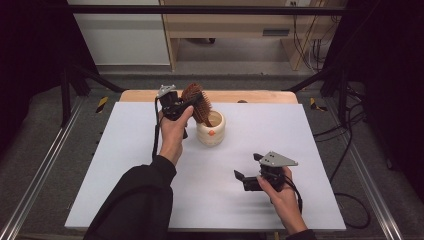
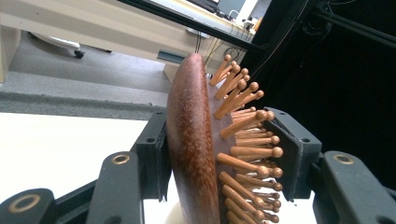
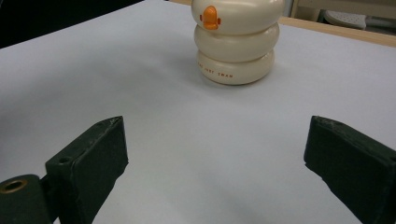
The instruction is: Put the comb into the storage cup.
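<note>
Wooden hairbrush (image 2: pixel 191 140), round-tipped pegs, clamped in left claw (image 2: pixel 219 154); right claw (image 3: pixel 215 154) apart.

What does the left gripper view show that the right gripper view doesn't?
Left gripper view: the brown wooden hairbrush with its peg bristles, standing between the left gripper pads, which press on it.

Right gripper view: the right gripper with its jaws wide apart and nothing between them, and the cream ringed holder with an orange mark.

Both: the white table sheet.

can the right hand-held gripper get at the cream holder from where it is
Probably yes: the right hand-held gripper is open and faces the cream holder across bare white table; nothing lies between them.
</note>
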`<action>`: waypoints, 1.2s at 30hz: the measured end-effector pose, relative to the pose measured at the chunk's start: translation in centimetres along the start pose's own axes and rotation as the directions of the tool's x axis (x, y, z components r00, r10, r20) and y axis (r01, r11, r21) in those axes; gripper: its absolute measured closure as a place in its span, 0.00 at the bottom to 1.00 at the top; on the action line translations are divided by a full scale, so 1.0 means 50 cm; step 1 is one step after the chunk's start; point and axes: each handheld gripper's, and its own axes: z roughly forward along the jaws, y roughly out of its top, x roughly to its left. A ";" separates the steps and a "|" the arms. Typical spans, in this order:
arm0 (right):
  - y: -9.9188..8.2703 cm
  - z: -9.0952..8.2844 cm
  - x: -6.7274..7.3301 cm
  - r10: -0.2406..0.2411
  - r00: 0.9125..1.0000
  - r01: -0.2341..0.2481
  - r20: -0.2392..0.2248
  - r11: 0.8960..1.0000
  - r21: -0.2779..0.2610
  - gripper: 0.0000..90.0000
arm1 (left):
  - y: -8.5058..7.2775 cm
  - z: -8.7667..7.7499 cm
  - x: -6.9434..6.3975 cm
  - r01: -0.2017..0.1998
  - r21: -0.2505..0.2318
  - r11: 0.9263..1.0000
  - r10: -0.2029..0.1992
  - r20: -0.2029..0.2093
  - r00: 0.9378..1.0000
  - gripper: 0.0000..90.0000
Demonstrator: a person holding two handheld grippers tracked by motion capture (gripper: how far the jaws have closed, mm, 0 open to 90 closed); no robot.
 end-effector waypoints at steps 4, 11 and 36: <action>0.000 0.000 0.000 0.000 1.000 0.000 0.000 1.000 0.001 0.07 | 0.000 0.000 0.001 0.001 0.000 1.000 -0.001 0.000 1.000 0.50; -0.001 0.001 0.002 0.002 1.000 -0.002 -0.006 1.000 0.007 0.07 | 0.000 0.000 0.001 -0.007 0.003 1.000 0.007 0.000 1.000 0.49; -0.001 0.002 0.002 -0.002 1.000 0.002 -0.007 1.000 0.011 0.07 | 0.001 0.000 0.005 -0.006 0.003 1.000 0.006 -0.018 1.000 0.46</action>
